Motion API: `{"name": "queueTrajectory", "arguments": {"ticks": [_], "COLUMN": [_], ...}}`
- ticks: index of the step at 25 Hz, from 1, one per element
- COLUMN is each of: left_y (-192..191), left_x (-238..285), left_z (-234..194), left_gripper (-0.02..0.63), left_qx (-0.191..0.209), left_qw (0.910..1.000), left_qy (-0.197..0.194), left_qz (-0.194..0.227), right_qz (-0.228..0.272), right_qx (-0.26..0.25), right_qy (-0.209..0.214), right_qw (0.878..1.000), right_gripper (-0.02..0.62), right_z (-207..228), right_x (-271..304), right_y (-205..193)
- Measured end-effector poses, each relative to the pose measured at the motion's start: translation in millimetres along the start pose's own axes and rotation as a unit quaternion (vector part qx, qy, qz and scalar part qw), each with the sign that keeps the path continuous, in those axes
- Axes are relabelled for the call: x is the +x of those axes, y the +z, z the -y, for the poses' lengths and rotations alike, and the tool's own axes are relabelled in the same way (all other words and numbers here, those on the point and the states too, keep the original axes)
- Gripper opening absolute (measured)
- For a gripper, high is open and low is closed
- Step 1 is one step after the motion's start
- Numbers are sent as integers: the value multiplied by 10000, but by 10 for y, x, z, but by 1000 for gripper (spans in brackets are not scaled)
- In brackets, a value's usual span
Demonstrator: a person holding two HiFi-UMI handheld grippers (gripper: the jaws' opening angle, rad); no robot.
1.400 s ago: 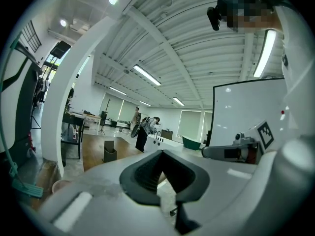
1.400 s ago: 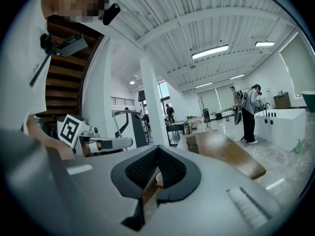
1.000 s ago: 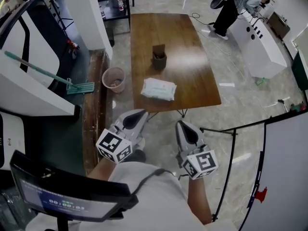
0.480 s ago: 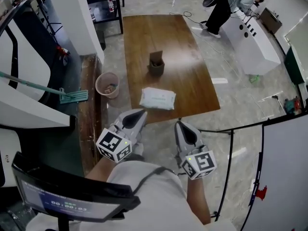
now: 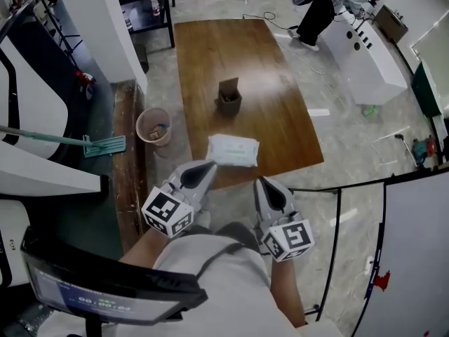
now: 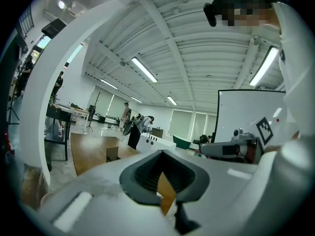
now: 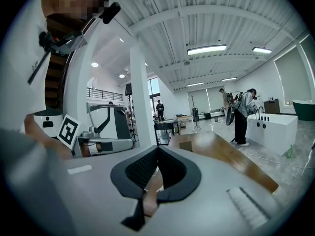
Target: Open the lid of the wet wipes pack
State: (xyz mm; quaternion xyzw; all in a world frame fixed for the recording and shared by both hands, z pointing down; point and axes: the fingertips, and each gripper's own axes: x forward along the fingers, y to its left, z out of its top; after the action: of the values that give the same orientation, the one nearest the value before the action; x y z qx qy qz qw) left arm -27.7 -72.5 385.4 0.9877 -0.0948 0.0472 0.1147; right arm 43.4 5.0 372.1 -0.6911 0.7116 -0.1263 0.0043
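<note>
The wet wipes pack (image 5: 233, 150), white and flat, lies near the front edge of the brown wooden table (image 5: 210, 55), lid down. My left gripper (image 5: 208, 164) hangs just short of that edge, its tip close below the pack's left corner, jaws shut and empty. To its right, my right gripper (image 5: 261, 181) is also shut on nothing, a little farther back from the table. The left gripper view looks past its closed jaws (image 6: 162, 152) over the tabletop (image 6: 88, 149). In the right gripper view the jaws (image 7: 157, 149) are closed, with the table (image 7: 216, 149) ahead. Neither gripper view shows the pack.
A small brown holder (image 5: 229, 98) stands mid-table. A pink bin (image 5: 153, 126) and a mop (image 5: 70, 140) are on the floor to the left. A white pillar (image 5: 98, 27) stands far left. A black stand (image 5: 339, 220) and whiteboard (image 5: 414, 244) are at right. A person (image 5: 319, 5) bends by a white counter (image 5: 368, 48).
Both grippers have come forward toward the table, so the pack now lies just beyond the left gripper's tip. Both stay shut and keep their spacing.
</note>
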Motion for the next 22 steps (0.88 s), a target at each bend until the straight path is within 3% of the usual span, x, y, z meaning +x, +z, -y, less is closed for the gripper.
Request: {"name": "queueTrajectory", "arguments": {"ticks": [12, 22], "left_y": [-204, -370], "left_x": [299, 651], "left_z": [-186, -413], "left_gripper": [5, 5], "left_qx": [11, -124], "left_qw": [9990, 9955], "left_qy": [130, 764], "left_qz": [-430, -538], "right_qz": [-348, -987], "right_qx": [-225, -1196], "right_qy": [400, 1203], "right_qw": [9983, 9805], "right_gripper": [9, 9], "right_z": [192, 469], "right_x": [371, 907], "right_y": [-144, -574]}}
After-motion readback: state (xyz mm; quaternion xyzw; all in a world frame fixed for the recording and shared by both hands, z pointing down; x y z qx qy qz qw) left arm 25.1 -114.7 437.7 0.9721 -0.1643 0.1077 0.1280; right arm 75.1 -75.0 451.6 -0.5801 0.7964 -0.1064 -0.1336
